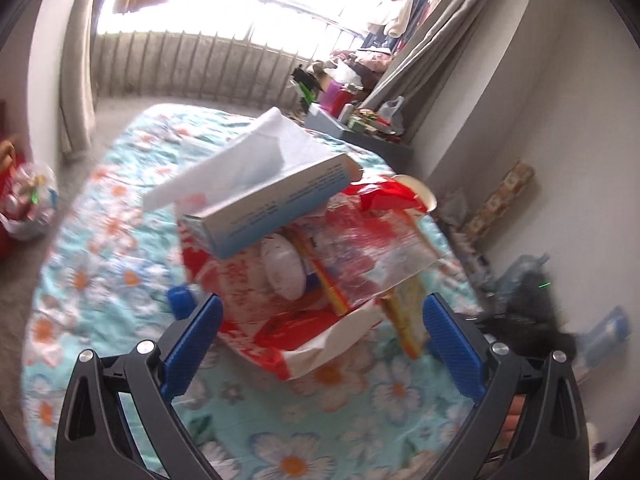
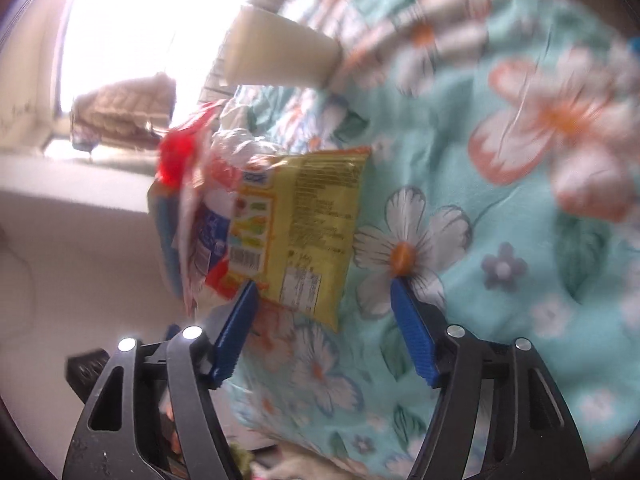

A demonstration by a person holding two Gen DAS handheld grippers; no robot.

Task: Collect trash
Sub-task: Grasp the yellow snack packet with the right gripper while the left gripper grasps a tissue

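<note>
Item: heap of trash on the bed with the turquoise floral quilt (image 1: 100, 264), lying toward its right edge.

Contents: red-and-white crinkled plastic bag (image 1: 304, 320); long white-and-blue cardboard box (image 1: 276, 208) resting across the top; yellow printed snack wrapper (image 2: 312, 232) at the near side; cream paper cup (image 2: 276, 52) on its side beyond the heap.

Left claw (image 1: 320, 320): spread wide, empty, facing the bag's near edge.

Right claw (image 2: 324, 300): spread wide, empty, the wrapper's lower edge just ahead of its fingers.

Handling, your step: the wrapper is thin and slippery, so push your right claw further on and bite well past the edge. The box looks loosely balanced; steady the bag with your left claw.
</note>
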